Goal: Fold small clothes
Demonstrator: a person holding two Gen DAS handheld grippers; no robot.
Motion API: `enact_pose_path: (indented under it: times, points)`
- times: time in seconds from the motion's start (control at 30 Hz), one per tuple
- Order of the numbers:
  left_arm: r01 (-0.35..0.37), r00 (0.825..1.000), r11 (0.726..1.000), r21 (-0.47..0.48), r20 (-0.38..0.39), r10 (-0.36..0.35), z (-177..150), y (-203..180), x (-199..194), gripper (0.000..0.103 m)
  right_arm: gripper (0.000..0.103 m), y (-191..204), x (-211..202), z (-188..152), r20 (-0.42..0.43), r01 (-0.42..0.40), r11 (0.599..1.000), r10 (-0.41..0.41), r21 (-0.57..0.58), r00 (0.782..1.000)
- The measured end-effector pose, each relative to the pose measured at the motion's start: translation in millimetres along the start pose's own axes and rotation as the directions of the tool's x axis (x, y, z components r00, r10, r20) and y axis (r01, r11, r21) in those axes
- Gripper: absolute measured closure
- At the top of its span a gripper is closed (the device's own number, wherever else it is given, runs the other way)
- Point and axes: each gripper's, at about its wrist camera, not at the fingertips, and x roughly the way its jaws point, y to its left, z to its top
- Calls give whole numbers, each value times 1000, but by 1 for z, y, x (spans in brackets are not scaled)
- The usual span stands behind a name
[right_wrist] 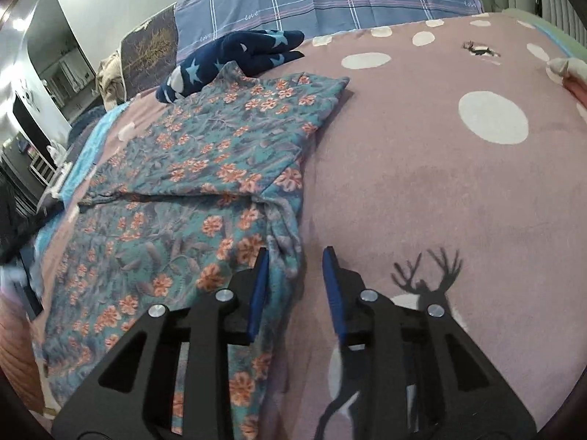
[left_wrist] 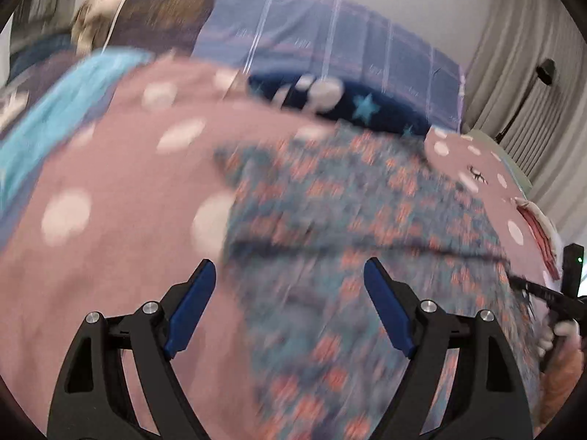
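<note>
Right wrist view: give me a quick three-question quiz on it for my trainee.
1. True or false: the right gripper is clamped on the floral garment.
2. What lies at the far end of the floral garment? A) navy star-print cloth B) a towel C) a shoe
3. What pattern marks the pink bedcover?

Key: 1 false, its fingers stand apart over the garment's edge, pressing nothing. 2 A. 3 white dots, plus a deer silhouette.

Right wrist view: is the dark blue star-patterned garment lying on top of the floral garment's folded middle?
No. The star-patterned garment sits at the far end of the floral garment, by the checked pillow, not on its folded middle.
</note>
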Motion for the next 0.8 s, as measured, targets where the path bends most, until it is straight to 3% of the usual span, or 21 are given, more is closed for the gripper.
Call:
enact_pose_path:
  times: [0.07,0.1,0.13,0.17,0.2,0.3,0.37,0.43,0.5,0.53,0.57,0.8]
  points:
    - [4,998,1000,-13,-61,-5,-17,8,5,21,72,4,0,-3,-3,-17,1000,17,3,1000]
    - [31,996,999,-23,-80,-33,-24,8,7,26,86,6,0,-4,-1,3,1000,-3,-4,1000]
    - [60,994,998,-29,-89,-62,-30,8,8,52,99,7,-1,-4,2,22,1000,-22,-2,1000]
    - [15,998,1000,-4,-67,-15,-36,7,6,84,99,4,-3,-4,13,38,999,-38,14,999]
    - [-17,998,1000,13,-55,18,-39,8,5,94,99,-4,-6,-6,24,59,997,-60,41,998]
    - [48,998,994,-95,-44,-52,-45,38,-2,102,99,-28,-6,-11,20,-29,991,27,133,999]
    - [32,999,994,-107,-33,-36,-49,44,-8,103,97,-20,-11,-12,32,-15,995,12,95,999]
    - [93,995,988,-121,-34,-98,-54,43,-13,103,94,-12,-18,-17,24,-1,998,-1,62,1000]
    - [133,990,987,-96,-38,-137,-63,32,-22,93,87,-9,-27,-25,19,-27,997,26,65,999]
    - [128,991,989,-79,-39,-132,-67,28,-26,78,85,-8,-32,-30,21,-38,997,36,69,999]
    - [117,992,991,-64,-40,-120,-72,25,-32,69,83,-9,-38,-36,25,-47,996,45,72,999]
    - [156,986,983,-95,-52,-161,-106,27,-64,51,78,-12,-77,-95,21,-127,985,125,119,992]
